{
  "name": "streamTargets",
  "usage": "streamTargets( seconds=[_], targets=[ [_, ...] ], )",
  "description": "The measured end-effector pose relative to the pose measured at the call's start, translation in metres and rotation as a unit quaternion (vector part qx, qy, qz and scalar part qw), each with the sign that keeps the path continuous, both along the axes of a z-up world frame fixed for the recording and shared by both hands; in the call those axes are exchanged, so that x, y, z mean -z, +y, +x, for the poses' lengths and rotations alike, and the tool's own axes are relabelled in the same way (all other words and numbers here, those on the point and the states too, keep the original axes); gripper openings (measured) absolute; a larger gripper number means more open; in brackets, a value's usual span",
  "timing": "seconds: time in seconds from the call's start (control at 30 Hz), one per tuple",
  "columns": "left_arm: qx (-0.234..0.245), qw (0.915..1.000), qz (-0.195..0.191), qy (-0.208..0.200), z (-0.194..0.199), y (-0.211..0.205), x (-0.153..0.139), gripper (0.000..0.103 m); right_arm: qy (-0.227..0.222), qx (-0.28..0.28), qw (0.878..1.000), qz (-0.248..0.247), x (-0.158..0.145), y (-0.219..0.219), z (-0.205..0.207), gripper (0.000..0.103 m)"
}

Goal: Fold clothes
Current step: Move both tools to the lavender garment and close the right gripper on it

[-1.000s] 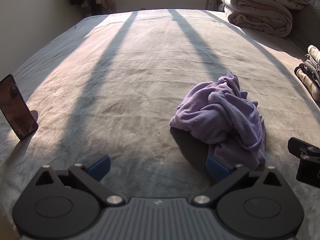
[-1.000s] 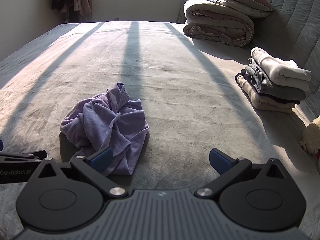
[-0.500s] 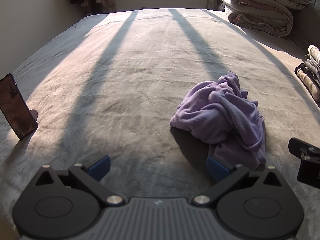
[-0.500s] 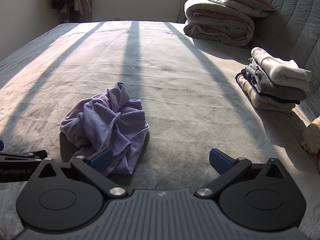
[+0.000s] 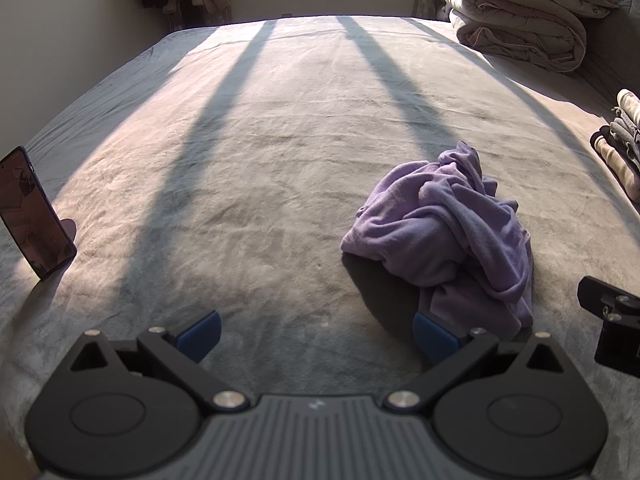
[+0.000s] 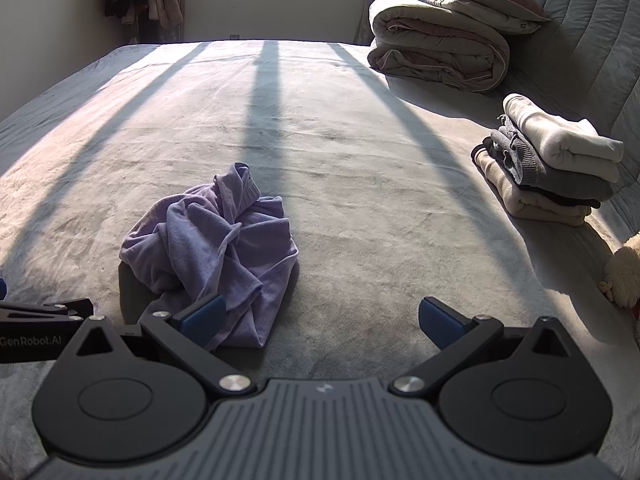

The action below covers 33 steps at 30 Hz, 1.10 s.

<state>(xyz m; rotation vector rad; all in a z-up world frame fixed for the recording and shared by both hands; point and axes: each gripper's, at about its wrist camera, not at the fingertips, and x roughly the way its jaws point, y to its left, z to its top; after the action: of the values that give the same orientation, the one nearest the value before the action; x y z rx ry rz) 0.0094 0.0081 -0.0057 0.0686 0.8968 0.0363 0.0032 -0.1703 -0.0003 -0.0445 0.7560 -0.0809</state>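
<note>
A crumpled lilac garment [image 5: 444, 232] lies in a heap on the grey bed cover [image 5: 248, 168]; it also shows in the right wrist view [image 6: 212, 252]. My left gripper [image 5: 316, 334] is open and empty, low over the bed, with its right fingertip [image 5: 434, 338] at the heap's near edge. My right gripper [image 6: 322, 320] is open and empty, with its left fingertip [image 6: 202, 320] over the heap's near edge. Each gripper's body shows at the edge of the other's view.
A stack of folded clothes [image 6: 548, 164] sits at the right by the headboard. A rolled duvet with pillows [image 6: 444, 52] lies at the far right. A phone [image 5: 34, 216] stands propped at the left edge. A plush toy [image 6: 624, 272] is at the right.
</note>
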Motion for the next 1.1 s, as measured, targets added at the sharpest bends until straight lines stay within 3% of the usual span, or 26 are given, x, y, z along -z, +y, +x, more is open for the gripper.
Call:
streamTargets(
  seconds=[0.17, 0.43, 0.57, 0.8, 1.1],
  targets=[
    [0.004, 1.0, -0.008, 0.004, 0.003, 0.003, 0.001, 0.102, 0.011, -0.011, 1.0, 0.017, -0.001, -0.002, 0.005, 0.103],
    [0.013, 0.9985, -0.054, 0.003, 0.038, 0.019, 0.01, 0.102, 0.038, -0.049, 0.991, 0.122, -0.003, -0.014, 0.035, 0.102],
    [0.02, 0.9974, -0.069, 0.008, 0.052, 0.022, 0.022, 0.102, 0.063, -0.066, 0.984, 0.155, 0.014, -0.015, 0.053, 0.084],
    [0.024, 0.9979, -0.045, 0.04, 0.07, 0.035, 0.06, 0.102, 0.086, -0.095, 0.974, 0.189, 0.048, -0.011, 0.075, 0.056],
    [0.046, 0.9981, -0.039, 0.008, 0.062, 0.041, 0.072, 0.103, 0.068, -0.139, 0.968, 0.195, 0.065, -0.011, 0.081, 0.056]
  ],
)
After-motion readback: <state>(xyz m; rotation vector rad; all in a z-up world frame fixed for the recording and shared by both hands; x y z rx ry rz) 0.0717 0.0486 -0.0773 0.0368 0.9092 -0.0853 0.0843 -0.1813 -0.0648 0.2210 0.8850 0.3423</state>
